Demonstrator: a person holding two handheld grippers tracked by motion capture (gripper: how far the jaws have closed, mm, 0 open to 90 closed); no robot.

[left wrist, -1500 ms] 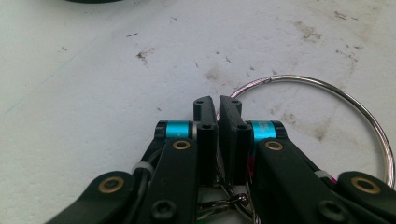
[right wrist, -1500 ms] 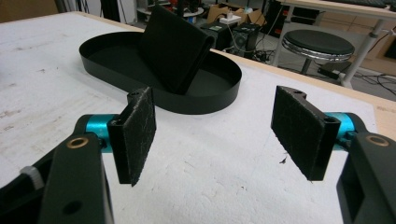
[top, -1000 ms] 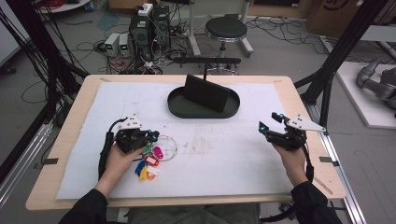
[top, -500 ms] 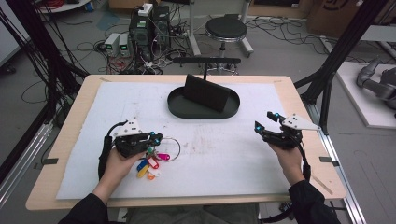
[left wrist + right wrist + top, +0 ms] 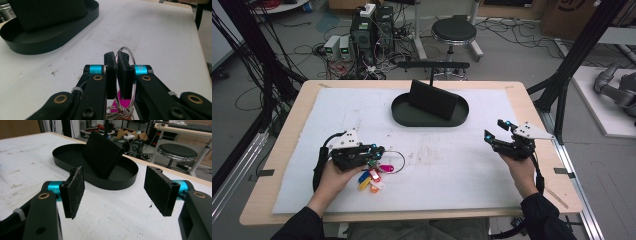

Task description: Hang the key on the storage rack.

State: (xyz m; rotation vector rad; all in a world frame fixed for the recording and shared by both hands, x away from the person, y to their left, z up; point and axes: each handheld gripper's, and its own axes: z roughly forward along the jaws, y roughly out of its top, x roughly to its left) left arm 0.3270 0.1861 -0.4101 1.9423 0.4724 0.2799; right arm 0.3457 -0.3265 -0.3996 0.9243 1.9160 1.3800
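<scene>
High view claws: two.
Left claw point(image 5: 373, 151): clenched on one key ring point(image 5: 393, 162), lower left.
Right claw point(image 5: 495, 131): released.
Tray point(image 5: 430, 116): one.

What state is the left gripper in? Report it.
Shut on the key ring. In the left gripper view, the left gripper has its jaws pressed together with the wire loop pinched between them.

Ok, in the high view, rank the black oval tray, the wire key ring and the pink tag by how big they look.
1. Black oval tray, clearly largest.
2. Wire key ring, pinched in the left gripper.
3. Pink tag, smallest.
All lie on the table, so the order is safe.
</scene>
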